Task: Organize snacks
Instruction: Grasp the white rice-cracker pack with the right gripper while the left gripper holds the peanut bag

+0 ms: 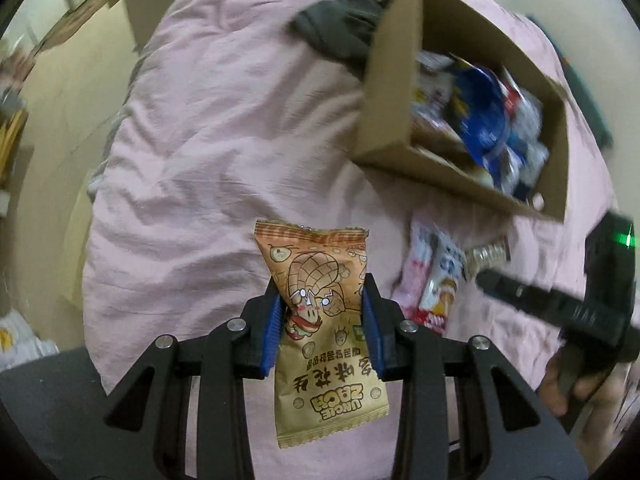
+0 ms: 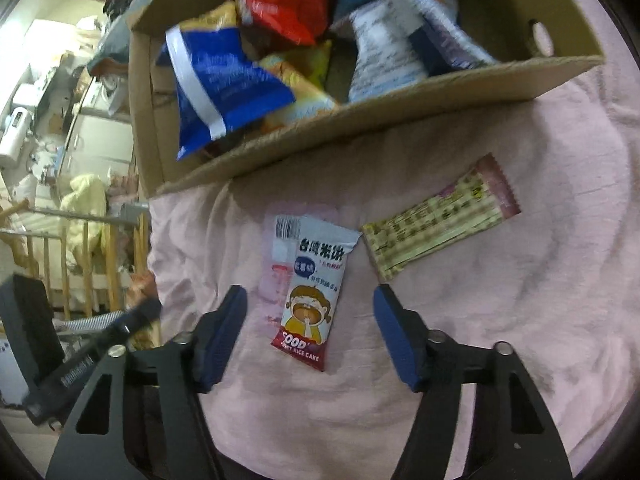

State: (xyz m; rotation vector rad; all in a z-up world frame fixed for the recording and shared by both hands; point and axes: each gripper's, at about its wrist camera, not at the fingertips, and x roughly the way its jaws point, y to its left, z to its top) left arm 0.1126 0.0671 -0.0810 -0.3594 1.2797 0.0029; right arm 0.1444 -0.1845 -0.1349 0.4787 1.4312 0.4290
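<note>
Left gripper (image 1: 324,320) pinching orange peanut packet (image 1: 320,320) above pink sheet (image 1: 224,140), right gripper (image 2: 310,336) spread wide over rice cake packet (image 2: 310,280), beside cardboard box (image 2: 360,120)

Colours of the snacks, the box and the bed

The peanut packet (image 1: 324,320) is orange-tan with a cartoon peanut and brown letters, and blue pads (image 1: 370,320) sit at its 3 and 9 o'clock. The sheet (image 2: 500,320) is pale pink. The box (image 2: 400,108) is brown, with a blue-and-white bag (image 2: 216,84) and a red bag (image 2: 284,0) inside. The rice cake packet (image 2: 312,292) is white with a red bottom and a cartoon child. At its 2 o'clock lies a yellow packet (image 2: 436,228) with a dark red end.
</note>
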